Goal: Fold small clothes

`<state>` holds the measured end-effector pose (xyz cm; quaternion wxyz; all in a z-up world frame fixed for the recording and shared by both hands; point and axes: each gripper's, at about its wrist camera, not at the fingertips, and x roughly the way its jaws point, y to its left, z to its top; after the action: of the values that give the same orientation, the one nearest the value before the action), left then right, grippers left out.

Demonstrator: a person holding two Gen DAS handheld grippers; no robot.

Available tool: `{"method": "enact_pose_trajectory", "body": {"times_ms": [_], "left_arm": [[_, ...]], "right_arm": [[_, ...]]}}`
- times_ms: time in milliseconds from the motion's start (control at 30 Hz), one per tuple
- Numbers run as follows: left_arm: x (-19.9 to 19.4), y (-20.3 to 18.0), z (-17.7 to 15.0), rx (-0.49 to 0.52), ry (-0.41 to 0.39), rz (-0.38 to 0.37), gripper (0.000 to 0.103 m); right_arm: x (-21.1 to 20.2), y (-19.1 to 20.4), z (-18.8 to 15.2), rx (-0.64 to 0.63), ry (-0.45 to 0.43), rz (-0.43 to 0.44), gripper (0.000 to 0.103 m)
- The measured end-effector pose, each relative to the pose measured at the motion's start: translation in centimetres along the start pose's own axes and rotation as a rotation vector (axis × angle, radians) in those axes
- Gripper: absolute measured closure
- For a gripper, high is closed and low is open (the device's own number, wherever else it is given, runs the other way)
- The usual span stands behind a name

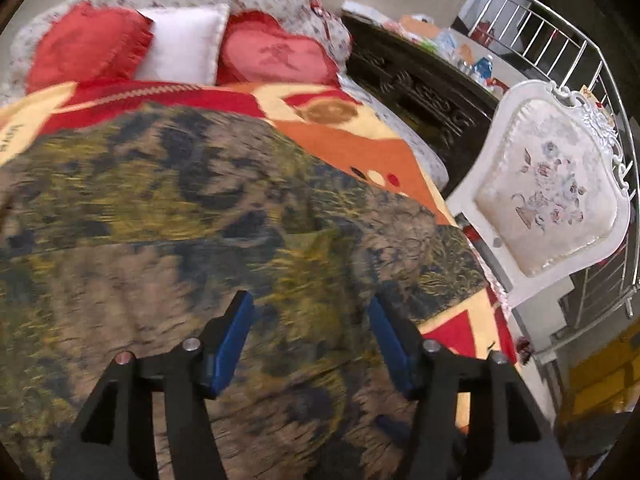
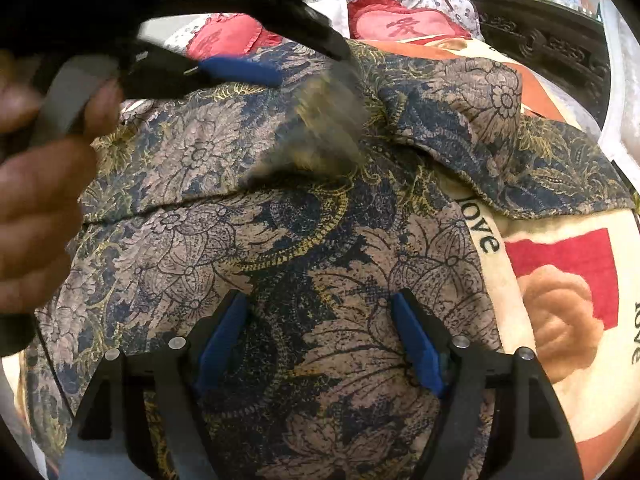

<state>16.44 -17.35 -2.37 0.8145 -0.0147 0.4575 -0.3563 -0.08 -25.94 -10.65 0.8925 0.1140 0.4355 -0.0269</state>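
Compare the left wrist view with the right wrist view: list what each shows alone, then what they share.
Left wrist only: white upholstered chair and metal railing.

Right wrist only: a hand holding the left gripper, and "love" lettering on the blanket.

Both: patterned garment spread on the blanket, heart-shaped red pillow, and open blue-padded jaws over the cloth.

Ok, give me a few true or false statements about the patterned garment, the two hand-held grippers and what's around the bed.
1. The left hand-held gripper is clamped on the garment. False: its jaws stand apart with nothing pinched.
2. The garment is spread on a blanket printed with the word love. True.
3. The right hand-held gripper has its jaws apart above the garment. True.
4. A heart-shaped red cushion lies at the head of the bed. True.
5. A black office chair stands beside the bed. False: the chair is white with floral upholstery.
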Motion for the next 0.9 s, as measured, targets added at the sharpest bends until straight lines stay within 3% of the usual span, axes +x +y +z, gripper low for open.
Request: {"method": "enact_pose_trajectory", "body": {"times_ms": [133, 233, 267, 333, 367, 433, 467, 533, 567, 633, 667, 800, 900], "left_arm": [[-2.7, 4.7, -1.5, -0.034, -0.041, 0.134, 0.039], [-6.0, 10.4, -3.5, -0.108, -0.145, 0.304, 0.043], [-7.3, 12.5, -4.0, -0.147, -0.187, 0.358, 0.049], [-8.6, 16.4, -4.1, -0.225, -0.217, 0.434, 0.094], [-8.8, 18.6, -3.8, -0.281, -0.22, 0.45, 0.099], [-8.7, 20.9, -3.1, -0.334, -0.227, 0.455, 0.099], [-8.1, 22.0, -2.8, -0.351, -0.211, 0.469, 0.099], [-6.2, 24.0, -2.6, -0.388, -0.137, 0.511, 0.099], [-5.0, 25.0, -2.7, -0.409, -0.092, 0.517, 0.099], [-4.4, 25.3, -3.1, -0.405, -0.096, 0.518, 0.099], [-4.4, 25.2, -3.2, -0.4, -0.095, 0.523, 0.099], [-6.2, 24.4, -3.7, -0.379, -0.122, 0.498, 0.098], [-7.8, 22.6, -3.6, -0.342, -0.203, 0.489, 0.087]], "right_arm": [[-0.3, -0.2, 0.3, 0.014, 0.005, 0.003, 0.026], [-1.9, -0.2, 1.6, 0.006, -0.019, 0.023, 0.039], [-2.9, -0.1, 2.4, -0.022, -0.066, 0.022, 0.04], [-4.3, 0.1, 4.3, -0.082, -0.172, 0.001, 0.04], [-4.5, 0.3, 5.6, -0.116, -0.221, 0.004, 0.041], [-3.6, 0.7, 7.8, -0.164, -0.23, 0.021, 0.047], [-2.4, 1.0, 8.9, -0.185, -0.198, 0.046, 0.06], [0.4, 0.8, 9.8, -0.183, -0.116, 0.079, 0.072], [2.2, 0.3, 9.9, -0.165, -0.074, 0.058, 0.072], [5.1, -0.5, 9.3, -0.15, 0.004, -0.005, 0.073], [4.9, -0.7, 8.8, -0.161, -0.049, 0.004, 0.073], [4.5, -0.4, 8.3, -0.203, -0.055, 0.002, 0.068], [4.1, 0.0, 8.7, -0.22, -0.021, 0.004, 0.064]]}}
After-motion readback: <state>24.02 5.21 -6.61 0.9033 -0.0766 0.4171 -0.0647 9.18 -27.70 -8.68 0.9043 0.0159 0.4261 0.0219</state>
